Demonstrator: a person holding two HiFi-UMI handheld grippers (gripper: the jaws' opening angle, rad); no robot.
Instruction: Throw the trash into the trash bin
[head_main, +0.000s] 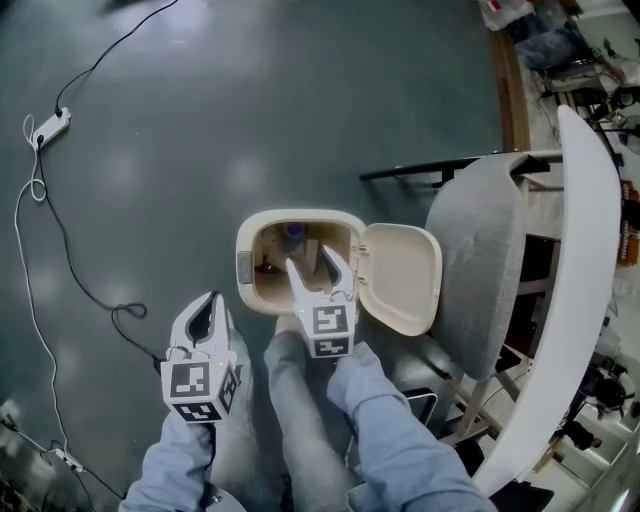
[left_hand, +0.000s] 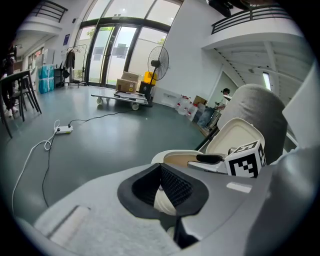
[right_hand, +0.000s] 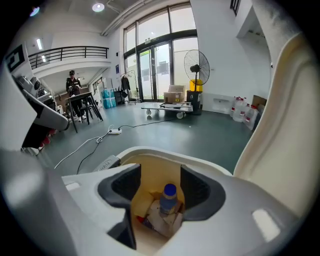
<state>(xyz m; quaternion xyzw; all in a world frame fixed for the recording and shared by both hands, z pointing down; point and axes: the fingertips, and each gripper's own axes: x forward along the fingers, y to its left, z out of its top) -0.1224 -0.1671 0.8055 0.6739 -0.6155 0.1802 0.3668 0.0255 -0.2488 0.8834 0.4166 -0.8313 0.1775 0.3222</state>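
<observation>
The cream trash bin (head_main: 300, 217) stands on the floor with its lid (head_main: 400, 278) swung open to the right. Inside lie a blue-capped bottle (right_hand: 169, 196) and crumpled paper trash (right_hand: 162, 220). My right gripper (head_main: 312, 262) hangs over the bin's mouth, jaws wide apart and empty; between them in the right gripper view (right_hand: 160, 185) I look down at the bottle. My left gripper (head_main: 212, 300) is down-left of the bin, above the floor, its pads together with nothing in them. In the left gripper view (left_hand: 161, 172) the bin's rim (left_hand: 180, 157) and the right gripper's marker cube (left_hand: 246, 160) show ahead.
A grey chair (head_main: 480, 260) and a white table edge (head_main: 585, 280) crowd the bin's right side. A power strip (head_main: 50, 127) and its cable (head_main: 40, 250) trail over the floor at left. The person's jeans-clad legs (head_main: 300, 400) are just below the bin.
</observation>
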